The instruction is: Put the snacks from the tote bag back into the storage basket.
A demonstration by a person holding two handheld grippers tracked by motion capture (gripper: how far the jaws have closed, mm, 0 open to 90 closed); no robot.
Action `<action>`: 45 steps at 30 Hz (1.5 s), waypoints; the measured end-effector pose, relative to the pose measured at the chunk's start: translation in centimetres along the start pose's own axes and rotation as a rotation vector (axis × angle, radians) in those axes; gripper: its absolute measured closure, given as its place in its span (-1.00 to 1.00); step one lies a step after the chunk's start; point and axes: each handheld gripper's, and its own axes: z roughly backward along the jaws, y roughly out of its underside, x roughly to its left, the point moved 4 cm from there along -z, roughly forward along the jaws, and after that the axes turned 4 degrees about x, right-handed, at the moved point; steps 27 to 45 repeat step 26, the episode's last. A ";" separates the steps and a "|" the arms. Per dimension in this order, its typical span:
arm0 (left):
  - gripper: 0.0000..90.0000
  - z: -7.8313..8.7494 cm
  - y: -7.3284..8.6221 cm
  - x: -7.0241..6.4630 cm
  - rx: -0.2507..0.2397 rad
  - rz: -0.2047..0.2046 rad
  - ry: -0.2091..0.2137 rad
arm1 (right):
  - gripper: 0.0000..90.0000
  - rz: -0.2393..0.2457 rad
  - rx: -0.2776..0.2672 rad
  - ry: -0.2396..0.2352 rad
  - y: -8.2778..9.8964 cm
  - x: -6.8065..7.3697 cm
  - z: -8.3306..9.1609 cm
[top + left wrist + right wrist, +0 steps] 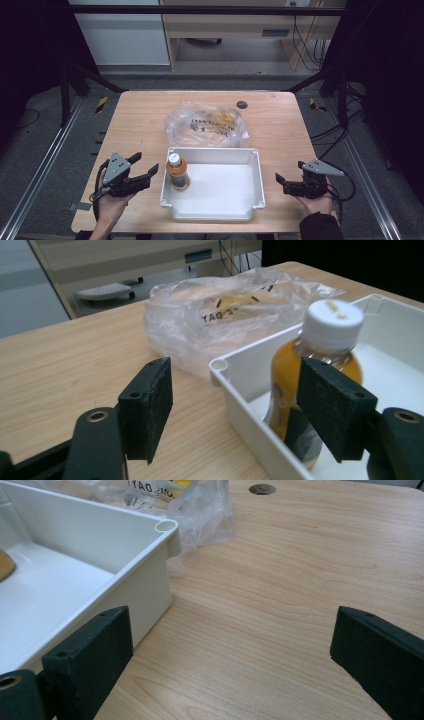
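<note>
A small bottle [176, 172] of orange drink with a white cap stands upright in the near left corner of a white tray [257, 170]. My left gripper [145, 164] is just left of the tray, open, with nothing between its jaws. In the left gripper view [235, 395] the bottle [325, 355] stands beyond the right jaw, inside the tray wall [250, 405]. My right gripper [290, 171] rests open to the right of the tray; its view [232, 655] has bare wood between the jaws and the tray corner [130, 545] at the left.
A crumpled clear plastic bag [207, 125] with yellow contents lies behind the tray, touching its far rim. A dark round hole [242, 104] sits in the tabletop near the far edge. Bare wood lies on both sides of the tray.
</note>
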 end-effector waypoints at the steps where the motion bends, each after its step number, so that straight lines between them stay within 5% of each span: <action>1: -0.33 0.0 0.4 0.3 0.005 0.003 -0.008 | -0.92 0.000 0.000 0.000 0.0 0.0 0.0; 15: -0.33 -0.5 4.2 3.6 0.081 0.011 -0.075 | -0.92 0.004 0.001 0.001 0.0 0.0 0.0; 22: -0.34 -1.4 5.8 5.4 0.133 0.063 -0.091 | -0.93 0.015 0.014 0.008 0.1 0.0 -0.1; 45: -0.36 -1.7 6.0 5.5 0.144 0.061 -0.092 | -0.93 0.016 0.016 0.008 0.1 0.0 -0.2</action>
